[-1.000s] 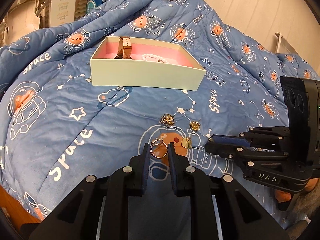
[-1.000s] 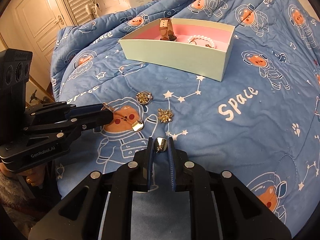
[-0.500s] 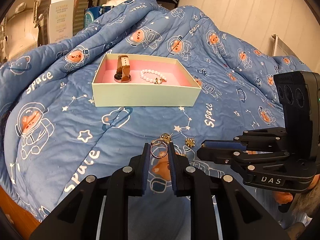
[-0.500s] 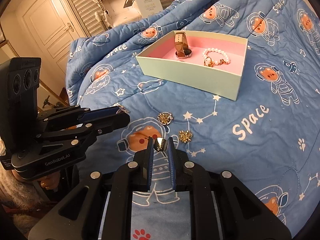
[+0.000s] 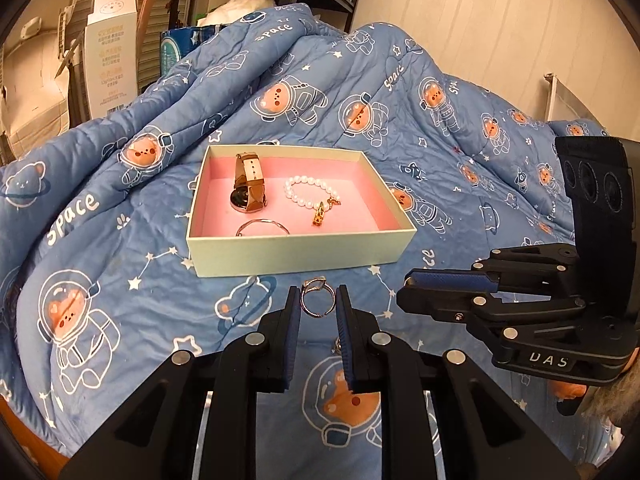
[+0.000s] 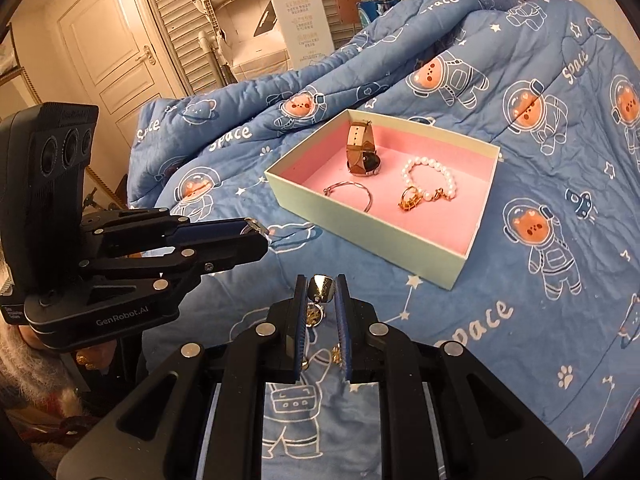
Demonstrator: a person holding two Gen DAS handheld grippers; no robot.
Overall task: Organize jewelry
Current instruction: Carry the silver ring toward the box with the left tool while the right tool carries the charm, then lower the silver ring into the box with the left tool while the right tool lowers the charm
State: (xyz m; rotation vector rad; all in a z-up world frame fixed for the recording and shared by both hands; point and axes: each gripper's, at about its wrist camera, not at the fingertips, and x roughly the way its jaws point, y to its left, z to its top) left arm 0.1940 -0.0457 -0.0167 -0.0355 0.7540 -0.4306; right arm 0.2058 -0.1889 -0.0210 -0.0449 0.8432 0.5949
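Observation:
A pale green box with a pink lining (image 5: pixel 296 254) (image 6: pixel 360 224) sits on the blue quilt. Inside it lie a brown-strap watch (image 5: pixel 248 188) (image 6: pixel 362 152), a pearl bracelet with a gold charm (image 5: pixel 310 196) (image 6: pixel 428 182) and a thin silver bangle (image 5: pixel 262 226) (image 6: pixel 348 194). My left gripper (image 5: pixel 318 300) is shut on a silver ring (image 5: pixel 317 302), held above the quilt just in front of the box. My right gripper (image 6: pixel 321 290) is shut on a small gold earring (image 6: pixel 322 288), also raised, near the box's front corner.
The blue space-bear quilt (image 5: pixel 100 240) (image 6: pixel 560 240) covers the bed and rises in folds behind the box. Small gold pieces (image 6: pixel 314 316) lie on the quilt under the right gripper. A white carton (image 5: pixel 108 60) (image 6: pixel 300 20) and shelves stand behind the bed.
Both grippers have risen and moved forward toward the box, each still holding its piece. The box now looks nearer, and the bangle inside it has come into sight.

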